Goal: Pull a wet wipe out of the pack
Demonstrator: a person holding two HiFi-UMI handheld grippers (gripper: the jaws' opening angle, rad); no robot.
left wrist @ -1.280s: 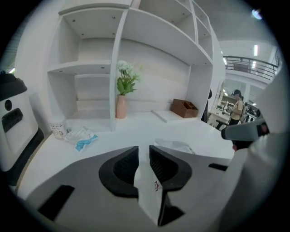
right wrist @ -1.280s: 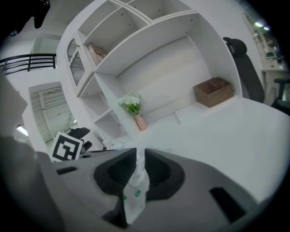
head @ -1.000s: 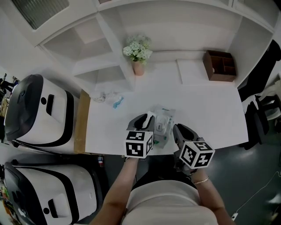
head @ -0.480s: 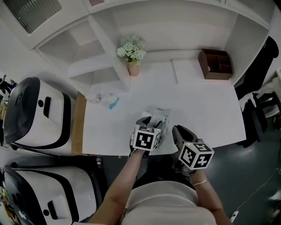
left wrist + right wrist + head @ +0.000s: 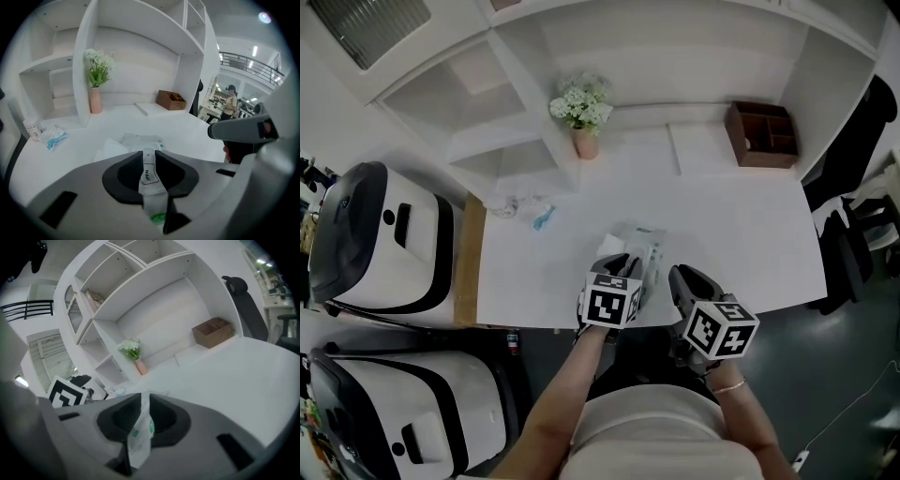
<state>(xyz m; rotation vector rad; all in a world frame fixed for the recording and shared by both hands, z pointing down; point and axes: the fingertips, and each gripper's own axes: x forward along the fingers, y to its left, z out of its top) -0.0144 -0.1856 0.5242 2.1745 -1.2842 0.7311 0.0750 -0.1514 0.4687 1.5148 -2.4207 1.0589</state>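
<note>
Presently the left hand-held gripper (image 5: 149,158) is closing on the OPEN tab (image 5: 147,175), while the right hand-held gripper (image 5: 142,403) pinches film of the wet-wipe pack (image 5: 641,240), which lies near the front edge of the surface (image 5: 741,234). A shallow bite could slip off the tab. Only the gripper views show these pinches; the head view alone shows how close the pack is to that edge.

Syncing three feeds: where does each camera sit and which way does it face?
Head view: on the head, steeply down at the table; both forearms, left gripper, right gripper.
Left gripper view: on that gripper, toward the shelves; jaws closing around the OPEN tab.
Right gripper view: same way; jaws pinching the wipe pack.
All share the vase.
</note>
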